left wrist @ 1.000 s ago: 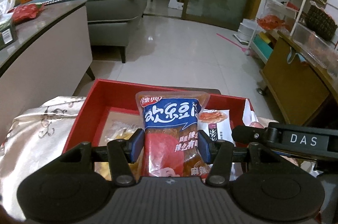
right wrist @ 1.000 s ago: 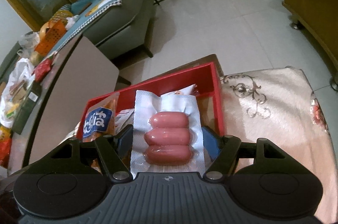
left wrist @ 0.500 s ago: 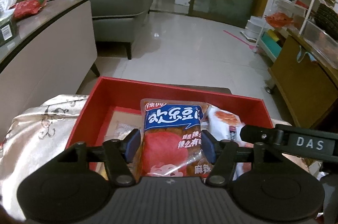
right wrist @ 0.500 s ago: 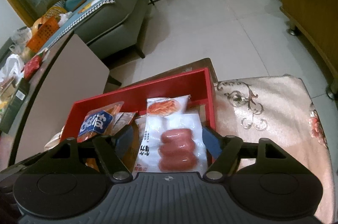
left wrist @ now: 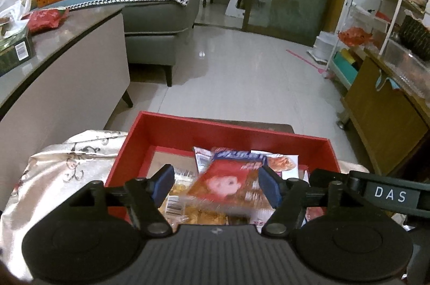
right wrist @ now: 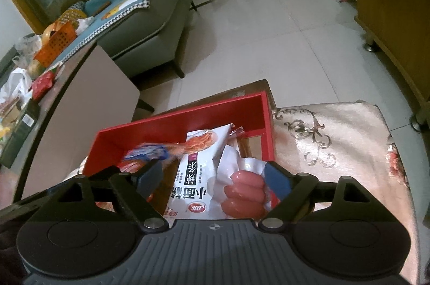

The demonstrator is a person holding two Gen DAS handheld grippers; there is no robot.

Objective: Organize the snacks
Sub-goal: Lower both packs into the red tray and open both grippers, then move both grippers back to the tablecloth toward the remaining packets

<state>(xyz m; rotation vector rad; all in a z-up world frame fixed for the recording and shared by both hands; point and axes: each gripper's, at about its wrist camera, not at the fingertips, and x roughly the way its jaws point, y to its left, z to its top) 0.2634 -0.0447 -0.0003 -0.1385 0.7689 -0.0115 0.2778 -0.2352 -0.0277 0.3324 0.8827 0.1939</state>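
Red tray [left wrist: 172, 134]: bean-snack packet [left wrist: 228, 185], sausage pack [right wrist: 242, 191], noodle packet [right wrist: 199, 172] inside. Left tool [left wrist: 216, 184], right tool [right wrist: 212, 177]: jaws opening, pinching nothing. Remaining snacks: cannot tell.

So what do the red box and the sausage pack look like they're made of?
Red box: looks like rigid cardboard with a matte red covering; its walls are thin, straight and square-cornered, and a brown base shows inside. It could be coated board, hard to say. Sausage pack: clear, glossy plastic film, apparently vacuum-sealed, since it clings to three pink sausages and wrinkles white at the edges.
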